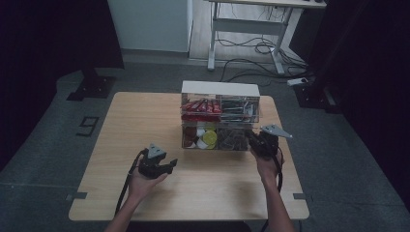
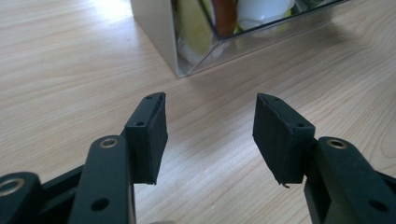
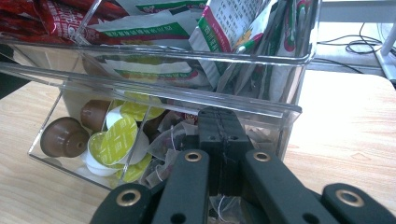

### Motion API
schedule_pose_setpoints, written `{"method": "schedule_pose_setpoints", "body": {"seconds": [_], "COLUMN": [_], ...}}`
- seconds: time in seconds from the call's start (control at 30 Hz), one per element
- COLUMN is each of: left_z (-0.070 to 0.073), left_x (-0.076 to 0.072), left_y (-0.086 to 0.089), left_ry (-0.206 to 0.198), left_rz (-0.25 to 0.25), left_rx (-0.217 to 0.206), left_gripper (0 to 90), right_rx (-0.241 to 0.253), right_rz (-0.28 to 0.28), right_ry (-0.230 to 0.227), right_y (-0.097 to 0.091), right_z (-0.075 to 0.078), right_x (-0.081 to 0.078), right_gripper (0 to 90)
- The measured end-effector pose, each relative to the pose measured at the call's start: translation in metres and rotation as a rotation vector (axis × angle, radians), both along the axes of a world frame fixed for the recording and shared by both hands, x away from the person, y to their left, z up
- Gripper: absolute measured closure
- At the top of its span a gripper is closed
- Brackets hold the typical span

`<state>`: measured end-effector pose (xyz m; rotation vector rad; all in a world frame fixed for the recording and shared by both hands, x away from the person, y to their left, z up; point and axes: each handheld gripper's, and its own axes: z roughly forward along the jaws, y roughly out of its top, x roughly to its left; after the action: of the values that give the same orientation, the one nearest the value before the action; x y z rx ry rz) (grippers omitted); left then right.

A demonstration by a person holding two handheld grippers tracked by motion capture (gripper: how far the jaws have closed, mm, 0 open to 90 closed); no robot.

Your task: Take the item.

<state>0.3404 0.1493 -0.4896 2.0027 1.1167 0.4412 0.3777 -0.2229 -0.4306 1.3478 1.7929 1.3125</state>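
My left gripper [image 1: 170, 164] hangs over the bare counter [image 1: 121, 125], fingers [image 2: 148, 135] released, aimed at the near corner of the clear organizer [image 1: 220, 116]. My right gripper [image 3: 219, 140] sits at the organizer's lower front wall, fingers clenched together (whether anything is pinched, I cannot tell), over the tea bags [image 3: 170, 140] beside the coffee capsules [image 3: 112, 140].

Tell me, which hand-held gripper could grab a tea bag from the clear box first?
Probably the right hand-held gripper: it is at the clear box, jaws shut above the tea bags. The left hand-held gripper is open over bare table, off the box's corner.
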Motion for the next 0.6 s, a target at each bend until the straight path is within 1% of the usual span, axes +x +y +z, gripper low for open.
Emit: {"method": "schedule_pose_setpoints", "body": {"seconds": [0.07, 0.3, 0.37, 0.6], "left_z": [0.002, 0.01, 0.011, 0.013], "left_x": [0.001, 0.003, 0.004, 0.008], "left_y": [-0.003, -0.01, -0.012, -0.018], "left_ry": [0.0, -0.006, -0.008, -0.012], "left_rz": [-0.005, -0.021, -0.027, -0.034], "left_rx": [0.005, -0.009, -0.005, -0.025], "left_gripper": [45.4, 47.2, 47.5, 47.6], "right_rx": [0.0, -0.004, -0.004, -0.007], "right_rz": [0.0, -0.003, -0.003, -0.005], "right_ry": [0.002, 0.0, 0.0, 0.0], "right_y": [0.0, 0.0, 0.0, 0.001], "right_z": [0.0, 0.0, 0.0, 0.001], "right_x": [0.0, 0.001, 0.001, 0.001], "right_gripper": [89.3, 89.3, 89.3, 89.3]}}
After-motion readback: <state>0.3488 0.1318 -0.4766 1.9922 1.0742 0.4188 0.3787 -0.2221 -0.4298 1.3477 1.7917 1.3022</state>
